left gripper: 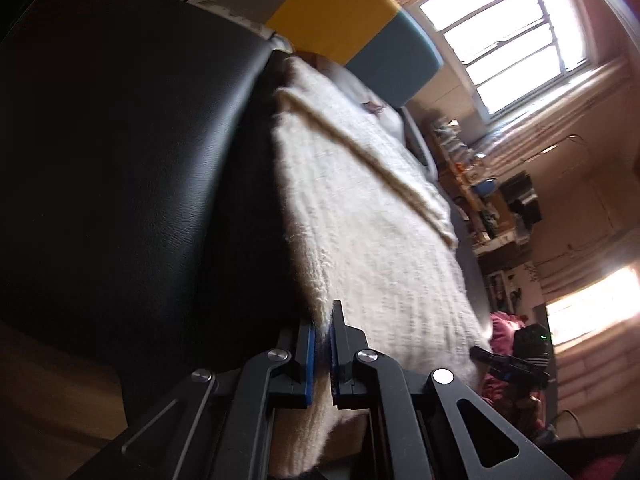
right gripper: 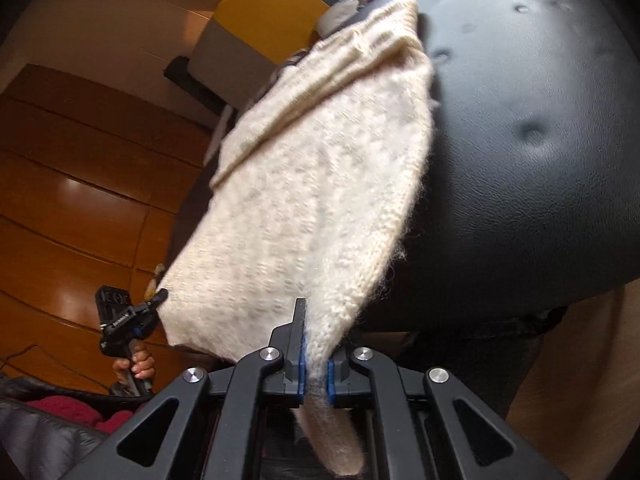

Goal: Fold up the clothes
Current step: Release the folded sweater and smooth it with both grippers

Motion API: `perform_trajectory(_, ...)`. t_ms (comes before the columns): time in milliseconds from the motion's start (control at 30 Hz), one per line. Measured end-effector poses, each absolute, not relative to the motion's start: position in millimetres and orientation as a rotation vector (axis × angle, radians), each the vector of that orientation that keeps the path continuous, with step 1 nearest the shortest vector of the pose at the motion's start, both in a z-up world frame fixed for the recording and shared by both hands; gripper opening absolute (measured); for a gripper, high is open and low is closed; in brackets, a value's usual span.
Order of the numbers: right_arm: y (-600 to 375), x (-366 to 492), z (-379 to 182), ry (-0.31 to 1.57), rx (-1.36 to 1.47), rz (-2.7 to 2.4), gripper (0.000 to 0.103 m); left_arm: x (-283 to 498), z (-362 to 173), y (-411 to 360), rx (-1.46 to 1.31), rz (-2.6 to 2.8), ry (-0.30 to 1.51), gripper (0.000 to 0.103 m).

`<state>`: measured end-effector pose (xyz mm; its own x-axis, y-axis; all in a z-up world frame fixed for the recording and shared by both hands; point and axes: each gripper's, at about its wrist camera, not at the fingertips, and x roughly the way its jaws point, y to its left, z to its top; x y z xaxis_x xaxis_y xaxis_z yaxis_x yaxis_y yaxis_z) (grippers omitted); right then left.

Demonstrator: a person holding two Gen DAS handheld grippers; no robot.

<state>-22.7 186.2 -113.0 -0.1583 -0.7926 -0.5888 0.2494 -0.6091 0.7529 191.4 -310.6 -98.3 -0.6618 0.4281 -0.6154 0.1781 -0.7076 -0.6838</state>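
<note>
A black leather seat (left gripper: 132,152) fills the background of a sunlit room with a barred window (left gripper: 516,36) and a polished wooden floor (right gripper: 68,208), and across it lies a cream knitted garment (left gripper: 360,208), stretched out ahead of both sets of jaws. The left gripper (left gripper: 322,344) is clamped shut on one near corner of the knit, whose edge passes between the blue pads (left gripper: 307,360) and hangs below them. The right gripper (right gripper: 314,372) is likewise closed on the opposite near corner, with a tail of wool drooping beneath its jaws. From the right wrist camera, the left tool appears beyond the cloth's far edge, held in a person's hand (right gripper: 138,364). The knit looks soft, light and fuzzy, likely to stretch and sag between the two holds; corners and ribbed hems appear the safest places to pinch, taking a full bite of fabric, since loose yarn could snag or slip.
</note>
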Motion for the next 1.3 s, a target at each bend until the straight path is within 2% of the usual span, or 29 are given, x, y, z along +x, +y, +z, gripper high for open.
perform_trajectory(267, 173.2, -93.0, -91.6, -0.776, 1.236, -1.85, 0.005, 173.0, -53.2, -314.2, -1.007, 2.376, -1.216, 0.005)
perform_trajectory(567, 167.3, -199.9, -88.6, -0.931, 1.19, -1.898, 0.005, 63.9, -14.5, -351.0, -0.824, 2.368, -1.283, 0.006)
perform_trajectory(667, 170.0, -250.9, -113.7, -1.036, 1.291, -1.936, 0.005, 13.9, -24.2, -368.3, -0.877, 2.404, -1.291, 0.006)
perform_trajectory(800, 170.1, -288.6, -153.1, -1.118, 1.47, -1.928, 0.007, -58.4, -69.3, -391.7, -1.061, 2.415, -1.403, 0.006)
perform_trajectory(900, 175.4, -297.0, -165.2, -1.193, 1.491, -1.877, 0.008, -97.7, -109.5, -404.4, -1.19, 2.365, -1.488, 0.006)
perform_trajectory(1000, 180.6, -301.0, -158.4, -1.303, 1.391, -1.762, 0.031, -113.9, -139.6, -413.0, -1.25, 2.302, -1.576, 0.006)
perform_trajectory(1067, 182.0, -303.1, -148.3, -1.355, 1.284, -1.679, 0.036, -116.8, -148.3, -417.8, -1.242, 2.269, -1.628, 0.006)
perform_trajectory(1133, 182.5, -306.4, -142.3, -1.404, 1.205, -1.639, 0.056, -117.7, -150.7, -421.5, -1.197, 2.209, -1.683, 0.006)
perform_trajectory(1233, 187.9, -314.6, -152.9, -1.576, 1.149, -1.617, 0.068, -120.0, -155.0, -429.0, -1.121, 2.077, -1.816, 0.007)
perform_trajectory(1300, 190.5, -318.8, -161.0, -1.655, 1.163, -1.652, 0.069, -123.0, -156.9, -432.4, -1.07, 2.03, -1.894, 0.007)
